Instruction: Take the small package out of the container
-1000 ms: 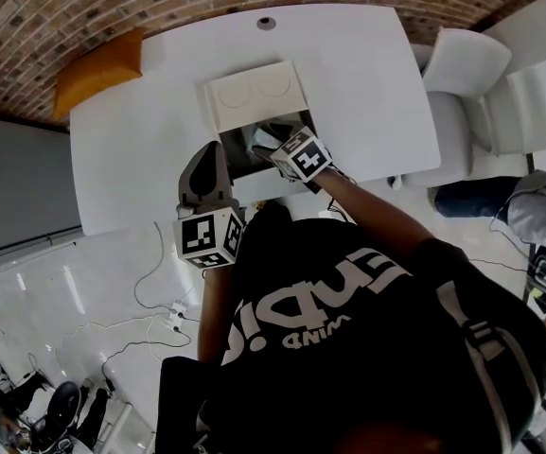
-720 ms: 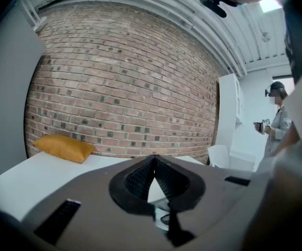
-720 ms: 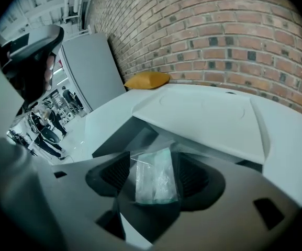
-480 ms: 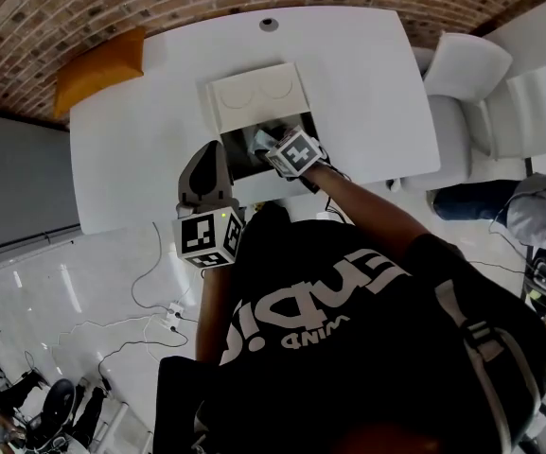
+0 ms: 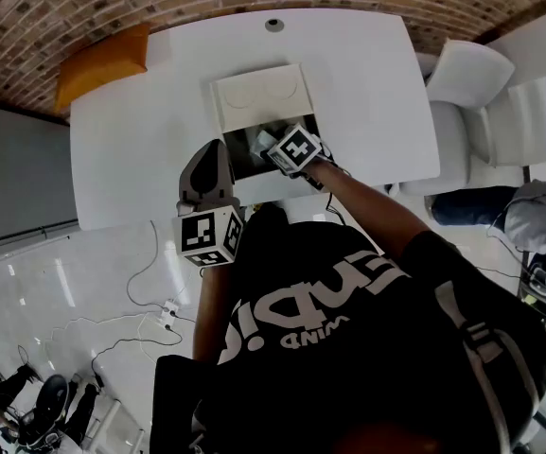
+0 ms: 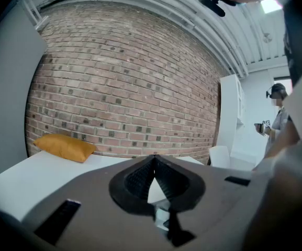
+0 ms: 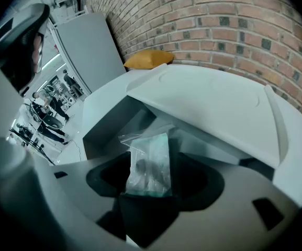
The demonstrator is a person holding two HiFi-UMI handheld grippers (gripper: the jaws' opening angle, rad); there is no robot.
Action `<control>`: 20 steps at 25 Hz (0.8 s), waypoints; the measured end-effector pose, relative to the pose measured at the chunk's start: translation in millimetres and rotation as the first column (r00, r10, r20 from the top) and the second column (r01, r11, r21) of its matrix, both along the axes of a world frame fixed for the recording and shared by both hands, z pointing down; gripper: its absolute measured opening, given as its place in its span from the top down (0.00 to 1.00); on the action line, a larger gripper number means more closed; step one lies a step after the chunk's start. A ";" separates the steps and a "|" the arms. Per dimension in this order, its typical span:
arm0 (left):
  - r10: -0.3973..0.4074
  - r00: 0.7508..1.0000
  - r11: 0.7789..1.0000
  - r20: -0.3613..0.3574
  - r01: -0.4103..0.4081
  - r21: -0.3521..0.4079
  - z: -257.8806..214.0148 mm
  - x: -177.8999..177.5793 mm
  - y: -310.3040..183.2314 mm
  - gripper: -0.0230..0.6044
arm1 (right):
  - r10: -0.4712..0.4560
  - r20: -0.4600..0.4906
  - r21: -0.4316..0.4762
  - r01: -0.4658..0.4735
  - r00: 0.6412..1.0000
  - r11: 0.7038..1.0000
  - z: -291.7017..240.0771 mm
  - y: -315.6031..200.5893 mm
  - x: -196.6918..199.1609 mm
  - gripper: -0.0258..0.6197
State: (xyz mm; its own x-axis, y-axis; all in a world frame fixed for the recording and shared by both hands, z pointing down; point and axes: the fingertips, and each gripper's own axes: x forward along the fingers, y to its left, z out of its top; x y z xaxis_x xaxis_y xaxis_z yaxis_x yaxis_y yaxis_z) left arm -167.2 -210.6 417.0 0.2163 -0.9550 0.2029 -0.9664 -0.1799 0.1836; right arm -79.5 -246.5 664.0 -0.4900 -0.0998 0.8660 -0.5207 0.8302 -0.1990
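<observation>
The container (image 5: 244, 154) is a dark open box on the white table (image 5: 140, 149), and its white lid (image 5: 258, 97) is slid toward the far side. My right gripper (image 5: 274, 143) hangs over the open part. In the right gripper view it (image 7: 148, 179) is shut on the small package (image 7: 149, 163), a clear plastic bag with pale green contents, held above the dark box interior (image 7: 111, 124) next to the lid (image 7: 208, 106). My left gripper (image 5: 212, 154) stays at the table's near edge, left of the box. Its jaws (image 6: 153, 161) are shut with nothing between them.
An orange cushion (image 5: 102, 64) lies at the table's far left corner, also seen as the cushion (image 6: 64, 146) before the brick wall. White chairs (image 5: 462, 74) stand to the right. Cables (image 5: 149, 301) trail over the floor. A person (image 6: 279, 114) stands in the background.
My right gripper has shifted a little toward the far side over the container with the package in it. The left gripper has stayed where it was.
</observation>
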 end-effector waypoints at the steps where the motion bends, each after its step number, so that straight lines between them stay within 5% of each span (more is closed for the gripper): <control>1: -0.001 1.000 1.000 -0.001 0.001 0.000 0.2 0.1 -0.2 0.95 | -0.011 -0.012 -0.004 0.011 1.000 1.000 1.3 1.3 0.1 0.54; 20: -0.013 1.000 1.000 -0.015 0.013 -0.009 4.2 -0.7 -4.4 0.95 | 0.047 -0.024 -0.037 -0.048 0.999 0.998 5.9 -8.2 5.2 0.69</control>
